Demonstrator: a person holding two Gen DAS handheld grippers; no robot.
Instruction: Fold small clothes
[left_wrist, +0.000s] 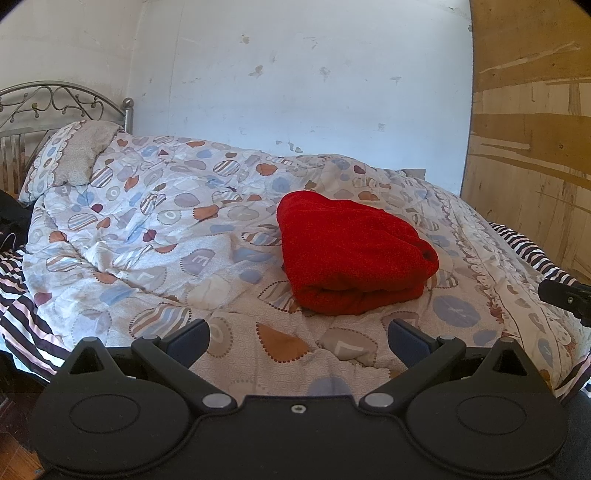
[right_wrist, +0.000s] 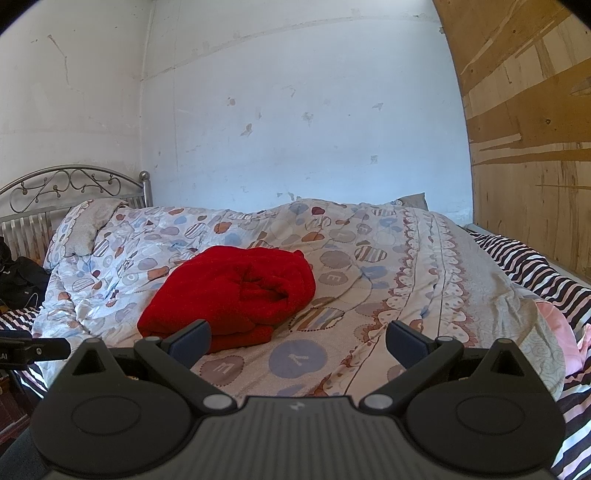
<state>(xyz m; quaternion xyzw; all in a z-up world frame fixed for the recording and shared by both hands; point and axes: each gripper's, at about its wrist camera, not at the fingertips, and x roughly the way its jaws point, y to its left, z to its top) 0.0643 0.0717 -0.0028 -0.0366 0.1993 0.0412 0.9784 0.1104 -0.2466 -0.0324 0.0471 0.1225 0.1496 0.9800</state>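
Note:
A red knitted garment lies folded into a compact bundle on the patterned quilt. In the right wrist view the garment lies left of centre. My left gripper is open and empty, just short of the bundle's near edge. My right gripper is open and empty, with its left fingertip in front of the bundle's near corner. The tip of the right gripper shows at the right edge of the left wrist view, and the left one shows at the left edge of the right wrist view.
A pillow and a metal headboard are at the far left. A striped sheet and a pink cloth lie at the bed's right side, below a wooden panel. Dark items lie at the left.

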